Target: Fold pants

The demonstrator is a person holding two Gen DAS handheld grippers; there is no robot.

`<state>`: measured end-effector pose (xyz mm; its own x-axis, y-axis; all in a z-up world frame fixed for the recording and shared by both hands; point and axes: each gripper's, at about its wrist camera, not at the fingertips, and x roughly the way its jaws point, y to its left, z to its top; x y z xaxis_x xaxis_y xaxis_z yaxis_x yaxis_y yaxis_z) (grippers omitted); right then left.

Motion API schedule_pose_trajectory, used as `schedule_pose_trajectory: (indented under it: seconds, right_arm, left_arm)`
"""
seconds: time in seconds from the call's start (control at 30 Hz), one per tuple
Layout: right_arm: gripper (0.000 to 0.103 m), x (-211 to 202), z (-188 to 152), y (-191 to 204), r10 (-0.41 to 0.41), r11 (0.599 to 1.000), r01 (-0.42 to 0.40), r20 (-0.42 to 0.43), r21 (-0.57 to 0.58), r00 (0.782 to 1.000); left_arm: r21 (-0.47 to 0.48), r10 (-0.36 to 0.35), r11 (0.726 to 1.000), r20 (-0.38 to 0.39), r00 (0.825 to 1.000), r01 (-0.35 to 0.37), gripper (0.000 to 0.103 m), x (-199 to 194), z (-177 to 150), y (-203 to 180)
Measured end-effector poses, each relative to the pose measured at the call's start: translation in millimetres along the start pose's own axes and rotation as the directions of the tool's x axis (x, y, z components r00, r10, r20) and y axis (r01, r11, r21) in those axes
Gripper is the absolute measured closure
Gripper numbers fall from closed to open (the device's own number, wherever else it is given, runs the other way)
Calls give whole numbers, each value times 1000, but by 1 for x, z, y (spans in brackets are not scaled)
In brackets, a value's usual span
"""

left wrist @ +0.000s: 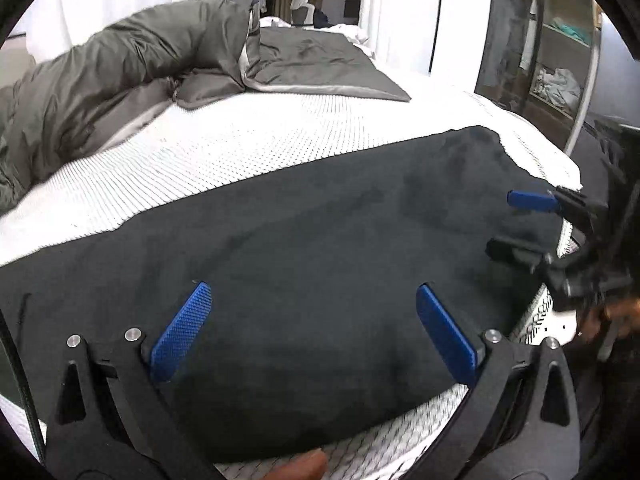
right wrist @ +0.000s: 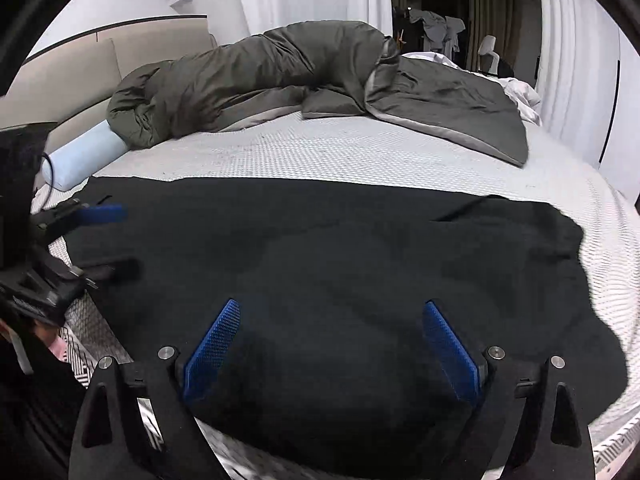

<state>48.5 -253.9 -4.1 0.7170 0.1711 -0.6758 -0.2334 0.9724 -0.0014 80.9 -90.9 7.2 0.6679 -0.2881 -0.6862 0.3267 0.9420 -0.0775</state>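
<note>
Standing by the bed, what worries me is how little edge either tool has to bite on. The black pants (right wrist: 340,280) lie spread across the near part of the white mattress (left wrist: 240,152), running from about nine o'clock to three o'clock in both views, and the cloth looks thick and already doubled in places, with soft ridges toward three o'clock in the right wrist view. If a jaw closes on only the top layer, I'd expect the lower layer to stay behind and the fold to come out skewed. If the two tools lift unevenly, the limp fabric could drag and bunch, and the end near the mattress's edge could slip off the side.

The left gripper (left wrist: 312,328) hovers low over the near hem, its blue pads (left wrist: 182,330) spread wide with nothing between them but cloth underneath; whether they touch the fabric I cannot tell. The right gripper (right wrist: 332,344) sits the same way, jaws wide apart, pointing toward twelve o'clock across the pants and holding nothing. Each tool shows in the other's view, at three o'clock for the left camera and nine o'clock for the right, so they stand side by side along the near edge.

Beyond, at twelve o'clock, a grey duvet (right wrist: 280,72) is heaped well clear of the work.
</note>
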Motion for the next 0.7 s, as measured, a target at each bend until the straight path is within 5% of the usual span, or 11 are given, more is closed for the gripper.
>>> schedule_pose_trajectory:
  seconds: [0.17,0.37,0.5,0.6,0.63,0.7]
  right_arm:
    - [9,16,2,10,28,999,-28,-31,20,999]
    - [5,21,-35,-26,-130,985,120,-79,-124,988]
    - [5,-6,-50,-84,-273,962,274,-69,5,960]
    - [7,-17,-54,-108,-208,974,213,-70,81,976]
    - [3,-17,-55,-105,-231,970,235,-68,57,971]
    - [3,-18,-57,-94,-374,927,373,-50,-35,926]
  left_arm:
    - [22,-16,1000,-22,1000,17,1,21,2,-12]
    - [166,-29,985,-69,997,40,1,35,-15,-39]
    - [162,-25,986,-95,995,41,0,42,-27,-32]
    - [119,-20,992,-112,994,33,0,41,-30,-15]
    - [107,-11,994,-113,994,23,0,41,-31,-9]
    - [82,-7,997,-120,993,17,0,38,-33,1]
